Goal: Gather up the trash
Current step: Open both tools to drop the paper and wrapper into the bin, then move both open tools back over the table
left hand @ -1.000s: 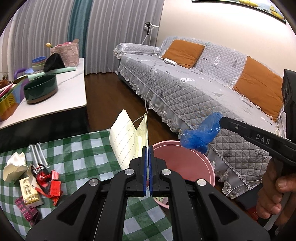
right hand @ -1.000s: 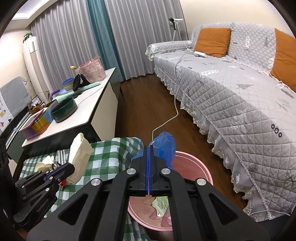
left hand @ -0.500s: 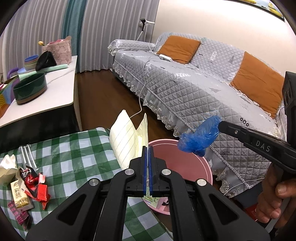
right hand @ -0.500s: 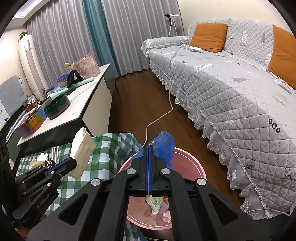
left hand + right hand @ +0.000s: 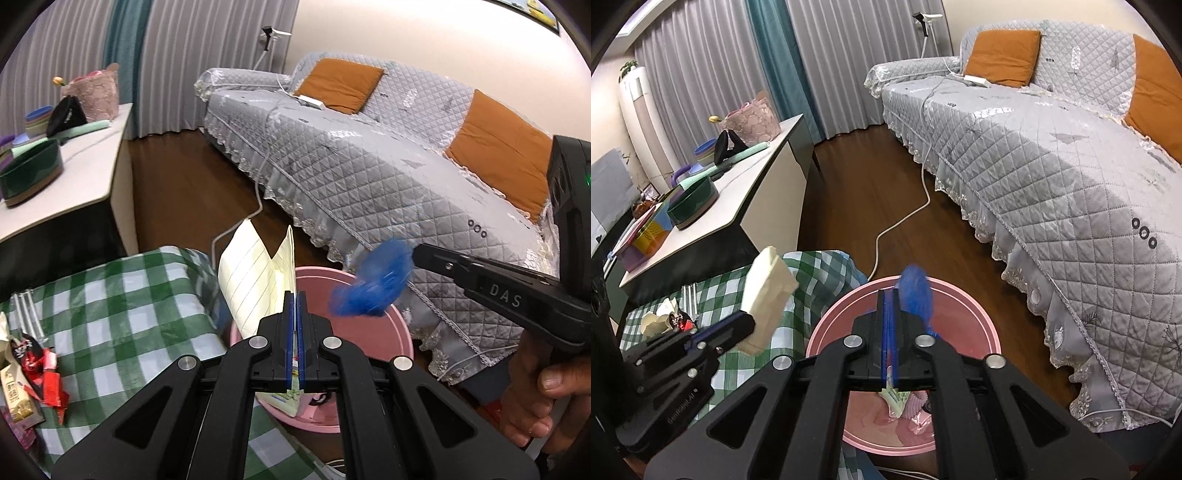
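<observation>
Both grippers are clamped down on trash right over the pink basin, so that's my landmark. Left gripper (image 5: 294,325) has its jaws pinched tight on a cream lined paper bag (image 5: 258,280), which stands up above the near-left rim of the pink basin (image 5: 397,325). Right gripper (image 5: 889,325) looks closed too, with a blue plastic wad (image 5: 916,293) caught at the tip and hanging over the basin's middle; it's motion-blurred, so I can't say how much of it is actually gripped. I'd guess both pieces weigh next to nothing: the paper is thin and creases easily, so an edge or fold is the place to pinch, and the plastic is floppy, so any bunched bit works but it may cling to the pads when let go. More wrappers (image 5: 40,373) sit left of the basin on the green checked table (image 5: 122,314), and some scraps are already inside the basin. Readable writing: "DAS" on the right gripper's arm; the wrapper print is too small.
</observation>
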### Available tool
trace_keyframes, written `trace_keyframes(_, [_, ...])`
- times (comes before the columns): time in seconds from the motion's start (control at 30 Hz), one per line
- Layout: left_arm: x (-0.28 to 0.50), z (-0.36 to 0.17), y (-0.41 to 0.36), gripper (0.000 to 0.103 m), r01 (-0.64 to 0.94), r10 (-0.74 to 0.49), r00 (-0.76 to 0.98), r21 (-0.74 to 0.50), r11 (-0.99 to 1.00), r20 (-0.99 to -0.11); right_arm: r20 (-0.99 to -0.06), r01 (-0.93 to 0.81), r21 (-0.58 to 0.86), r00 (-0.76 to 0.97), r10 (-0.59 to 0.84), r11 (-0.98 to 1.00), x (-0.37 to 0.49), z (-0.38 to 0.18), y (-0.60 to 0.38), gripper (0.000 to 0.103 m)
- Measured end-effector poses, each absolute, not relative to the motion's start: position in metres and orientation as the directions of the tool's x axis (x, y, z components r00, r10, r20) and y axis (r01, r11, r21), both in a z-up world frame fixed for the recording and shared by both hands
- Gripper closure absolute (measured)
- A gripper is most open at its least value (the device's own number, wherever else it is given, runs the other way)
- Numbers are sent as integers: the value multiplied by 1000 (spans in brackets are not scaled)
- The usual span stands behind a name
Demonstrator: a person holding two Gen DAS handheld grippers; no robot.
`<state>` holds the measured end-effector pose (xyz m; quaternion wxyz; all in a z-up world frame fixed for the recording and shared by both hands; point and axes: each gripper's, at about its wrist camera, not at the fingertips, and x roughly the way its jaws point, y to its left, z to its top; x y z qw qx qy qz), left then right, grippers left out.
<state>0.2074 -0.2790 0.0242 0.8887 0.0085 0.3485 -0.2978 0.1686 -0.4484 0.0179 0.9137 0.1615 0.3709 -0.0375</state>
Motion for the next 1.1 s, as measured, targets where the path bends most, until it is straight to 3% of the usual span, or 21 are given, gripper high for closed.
trace_keyframes(0.03, [208,23,-281,99,537,-525,575,-195,821,-627,-694,190,271,718,55,944,169,16,-449,98])
trace_keyframes(0.07, [209,22,-282,90,536,-523,572,-194,821,-631,-696,194,273,716,54,942,170,16,-450,93])
trace_keyframes(0.1, [209,21,-282,78,533,-519,575,-192,824,-633,-697,197,275,715,54,941,170,15,-451,78])
trace_keyframes(0.17, [209,21,-280,74,528,-516,579,-192,827,-631,-697,215,276,716,41,937,169,15,-454,57])
trace_keyframes(0.63, [191,38,-234,74,480,-481,624,-183,858,-616,-611,149,295,789,66,944,164,51,-425,57])
trace_keyframes(1.1, [159,81,-105,74,338,-375,728,-176,925,-573,-546,-14,326,813,201,945,163,85,-332,65])
